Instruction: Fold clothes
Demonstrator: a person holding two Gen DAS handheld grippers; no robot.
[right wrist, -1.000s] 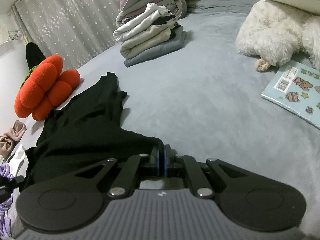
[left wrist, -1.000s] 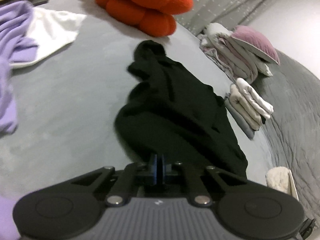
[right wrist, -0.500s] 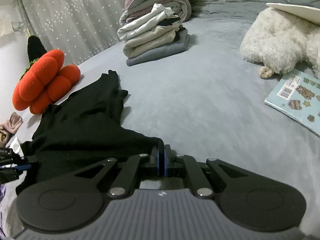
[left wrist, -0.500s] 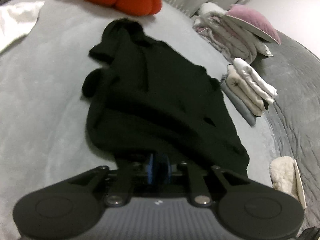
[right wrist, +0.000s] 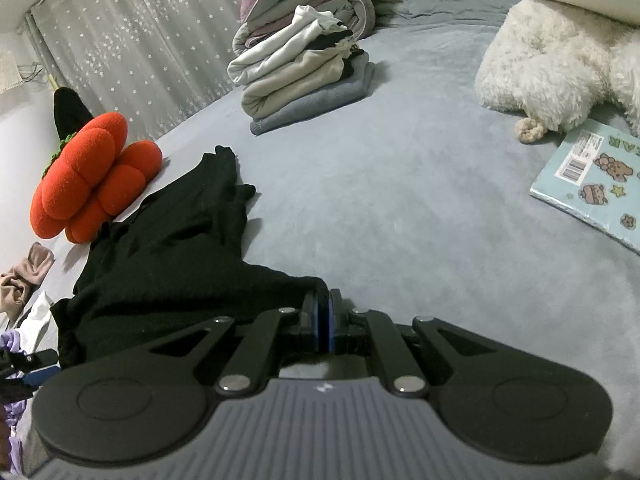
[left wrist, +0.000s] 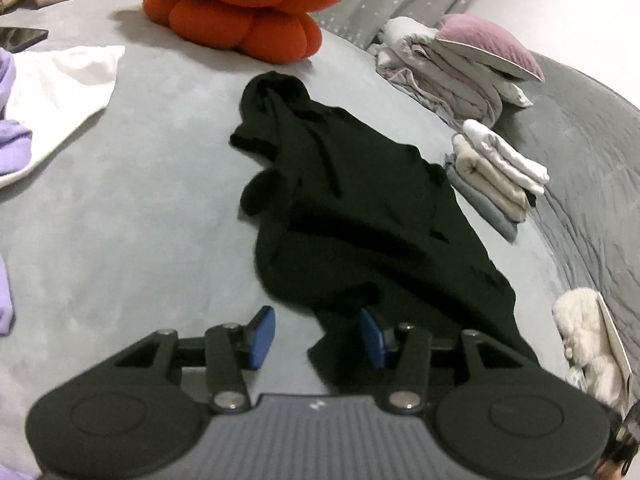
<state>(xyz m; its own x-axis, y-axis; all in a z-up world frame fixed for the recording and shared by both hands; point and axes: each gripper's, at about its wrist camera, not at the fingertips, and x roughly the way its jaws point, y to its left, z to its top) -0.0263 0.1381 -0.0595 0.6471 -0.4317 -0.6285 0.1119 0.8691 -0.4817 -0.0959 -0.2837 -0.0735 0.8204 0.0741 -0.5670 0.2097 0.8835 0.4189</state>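
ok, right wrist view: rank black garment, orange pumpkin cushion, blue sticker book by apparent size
1. Black garment, though nearest the camera.
2. Orange pumpkin cushion.
3. Blue sticker book, cut off by the frame edge, so uncertain against the cushion.

You are working in soft, even indoor light with a cool grey cast and no glare. Shadows are faint: a pale one lies to the left of the orange cushion [left wrist: 244, 4] at the top of the left wrist view. Both fisheye views bow strongly towards the edges, with dark corners. The black garment [left wrist: 360, 208] reads as a nearly detailless mass, and fine texture is slightly soft throughout.
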